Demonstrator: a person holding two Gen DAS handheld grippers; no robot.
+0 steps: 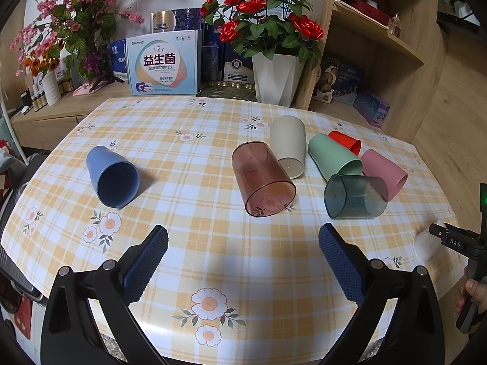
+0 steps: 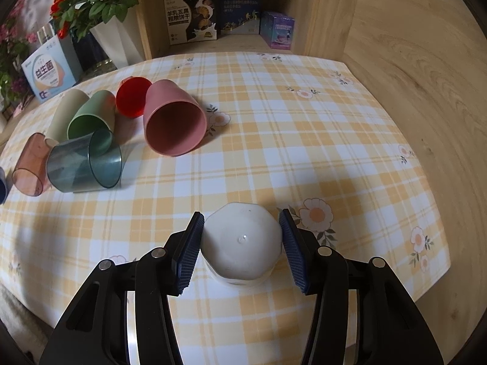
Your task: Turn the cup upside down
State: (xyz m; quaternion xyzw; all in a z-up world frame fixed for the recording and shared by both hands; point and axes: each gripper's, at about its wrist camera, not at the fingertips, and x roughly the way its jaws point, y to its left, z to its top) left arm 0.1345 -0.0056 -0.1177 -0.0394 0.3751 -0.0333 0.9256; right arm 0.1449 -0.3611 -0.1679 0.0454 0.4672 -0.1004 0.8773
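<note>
A white faceted cup (image 2: 242, 243) stands upside down on the checked tablecloth, base up, between the fingers of my right gripper (image 2: 242, 228). The blue pads (image 2: 190, 254) sit close on both sides; I cannot tell if they touch it. In the left wrist view the white cup (image 1: 426, 245) shows at the right edge with the right gripper (image 1: 450, 237) on it. My left gripper (image 1: 243, 240) is open and empty above the table's front. Several cups lie on their sides: blue (image 1: 112, 179), clear pink (image 1: 263, 187), beige (image 1: 288, 149), green (image 1: 334, 156), red (image 1: 345, 142), pink (image 1: 385, 172), clear teal (image 1: 354, 196).
A white pot of red roses (image 1: 278, 77), a pale blue box (image 1: 164, 64) and other boxes stand behind the table. A wooden shelf unit (image 1: 380, 45) rises at the back right. A wooden wall (image 2: 426, 91) borders the table's right side.
</note>
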